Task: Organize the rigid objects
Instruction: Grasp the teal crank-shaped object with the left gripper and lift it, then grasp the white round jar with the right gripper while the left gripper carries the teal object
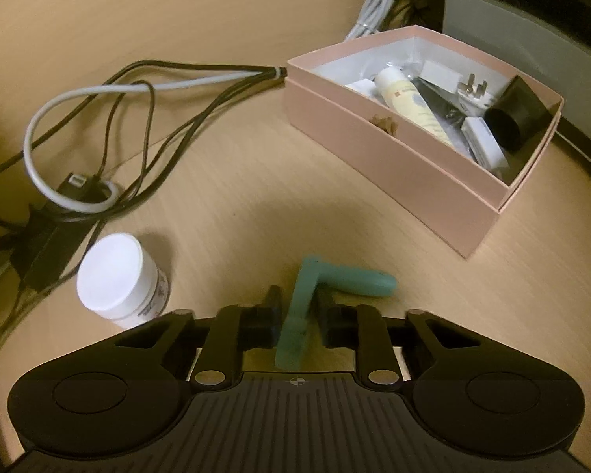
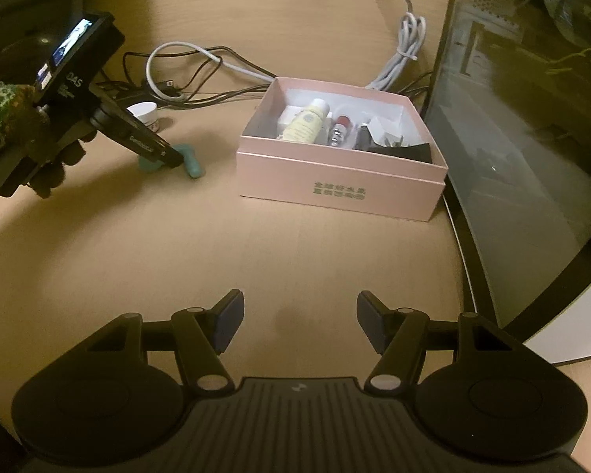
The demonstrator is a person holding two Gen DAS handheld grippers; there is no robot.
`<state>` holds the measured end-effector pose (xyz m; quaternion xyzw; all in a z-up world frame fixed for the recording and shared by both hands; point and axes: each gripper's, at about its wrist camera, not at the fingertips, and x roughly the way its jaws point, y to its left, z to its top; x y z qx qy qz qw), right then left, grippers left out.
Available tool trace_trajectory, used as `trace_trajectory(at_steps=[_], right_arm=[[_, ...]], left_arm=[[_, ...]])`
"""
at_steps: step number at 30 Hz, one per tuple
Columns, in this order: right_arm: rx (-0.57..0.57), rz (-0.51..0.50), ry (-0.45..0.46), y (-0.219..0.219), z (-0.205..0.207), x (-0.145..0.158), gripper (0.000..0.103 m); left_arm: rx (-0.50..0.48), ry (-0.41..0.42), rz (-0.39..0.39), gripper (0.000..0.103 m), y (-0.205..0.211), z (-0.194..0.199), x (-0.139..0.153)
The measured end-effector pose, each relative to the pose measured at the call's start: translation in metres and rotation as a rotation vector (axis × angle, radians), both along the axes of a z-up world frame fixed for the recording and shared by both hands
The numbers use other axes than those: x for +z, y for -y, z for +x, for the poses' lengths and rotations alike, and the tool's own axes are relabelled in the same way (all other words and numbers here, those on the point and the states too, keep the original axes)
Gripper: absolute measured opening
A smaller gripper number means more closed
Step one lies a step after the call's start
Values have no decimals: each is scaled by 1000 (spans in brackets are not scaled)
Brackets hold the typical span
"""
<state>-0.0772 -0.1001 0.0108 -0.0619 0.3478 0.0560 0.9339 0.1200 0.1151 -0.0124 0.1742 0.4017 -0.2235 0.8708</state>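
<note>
1. Since the pale wooden tabletop (image 2: 295, 260) carries everything, the open pink cardboard box (image 1: 398, 165) on it serves as the landmark, standing beside a dark glass-fronted cabinet (image 2: 532, 118).
2. The box already holds a cream plastic bottle (image 1: 409, 98), a black cylinder (image 1: 512, 118) and small white plugs.
3. Left of the box lies a tangle of black and grey cables (image 1: 98, 126).
4. Left of the box and near those cables stands a white-lidded round plastic jar (image 1: 116, 280), not yet packed.
5. The left tool (image 1: 297, 311) is clamped narrow on a teal L-shaped plastic piece (image 1: 315, 295), low over the tabletop in front of the box and left of it.
6. The right tool (image 2: 299, 327) hangs spread wide and holds nothing, well in front of the box.
7. Judging by this, the teal piece goes in next: lift it clear above the box wall, aim for the free gap near the bottle, and release only once it is low inside.
</note>
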Motion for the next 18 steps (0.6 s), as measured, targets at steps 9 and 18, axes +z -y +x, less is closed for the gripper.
trace_trajectory(at_steps=[9, 18], right_arm=[[32, 0, 41, -10, 19, 11, 64], [210, -10, 134, -76, 81, 31, 64]], left_arm=[[148, -3, -136, 14, -39, -42, 3], [412, -11, -269, 14, -108, -117, 4]])
